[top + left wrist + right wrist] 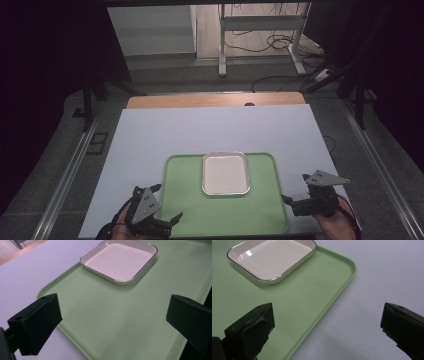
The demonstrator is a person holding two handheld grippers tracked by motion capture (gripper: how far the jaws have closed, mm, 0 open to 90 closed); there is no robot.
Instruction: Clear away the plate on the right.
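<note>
On pale table sheet (150,145): green tray (182,200), white dish (225,173).

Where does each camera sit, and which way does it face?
High view: above the person's side, facing forward and down on the table; both grippers and hands show.
Left gripper view: on the left gripper, facing the tray; open jaws show.
Right gripper view: on the right gripper, facing the tray's edge; open jaws show.
All share the dish.

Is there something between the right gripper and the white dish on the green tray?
Nothing visible does. The right gripper, jaws open, is at the green tray's right edge; between it and the white dish lies only bare tray surface.
</note>
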